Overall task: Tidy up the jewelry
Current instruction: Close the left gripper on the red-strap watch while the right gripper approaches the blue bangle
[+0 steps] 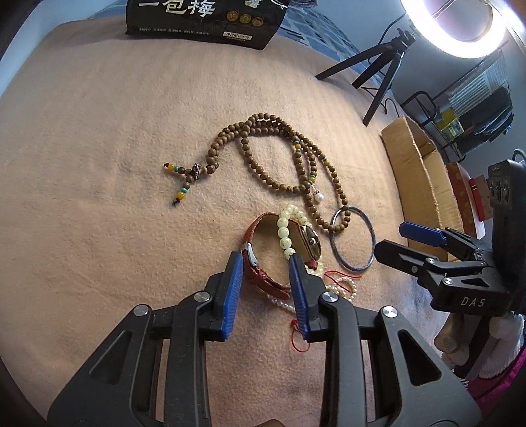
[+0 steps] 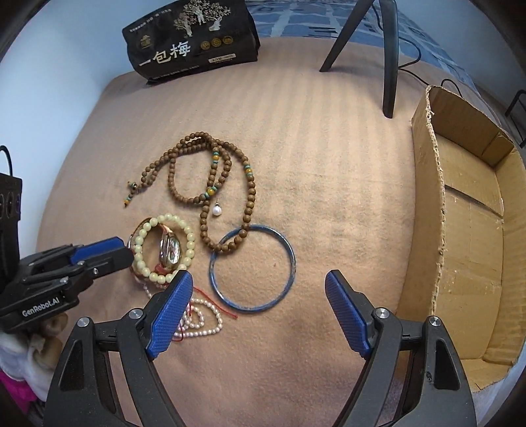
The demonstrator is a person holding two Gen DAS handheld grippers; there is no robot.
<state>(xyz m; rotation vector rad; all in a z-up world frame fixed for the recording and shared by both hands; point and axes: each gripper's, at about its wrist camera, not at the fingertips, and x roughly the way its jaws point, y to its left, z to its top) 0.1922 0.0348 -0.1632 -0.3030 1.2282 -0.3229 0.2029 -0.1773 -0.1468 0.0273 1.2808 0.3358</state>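
A pile of jewelry lies on a tan blanket (image 1: pixel 98 147). A red-strap watch (image 1: pixel 263 279) sits between the fingers of my left gripper (image 1: pixel 266 262), which is open around the strap; this gripper also shows in the right wrist view (image 2: pixel 108 251). A pale green bead bracelet (image 2: pixel 187 236) lies over the watch. A long brown bead necklace (image 1: pixel 250 154) with a pearl drop (image 2: pixel 216 211) lies beyond. A blue bangle (image 2: pixel 253 267) and a small pearl strand (image 2: pixel 203 325) lie beside them. My right gripper (image 2: pixel 258 285) is open, hovering just short of the bangle.
An open cardboard box (image 2: pixel 460 230) stands at the blanket's right edge. A black snack bag (image 2: pixel 190 39) stands at the far side. Tripod legs (image 2: pixel 388 59) and a ring light (image 1: pixel 457 26) stand at the back right.
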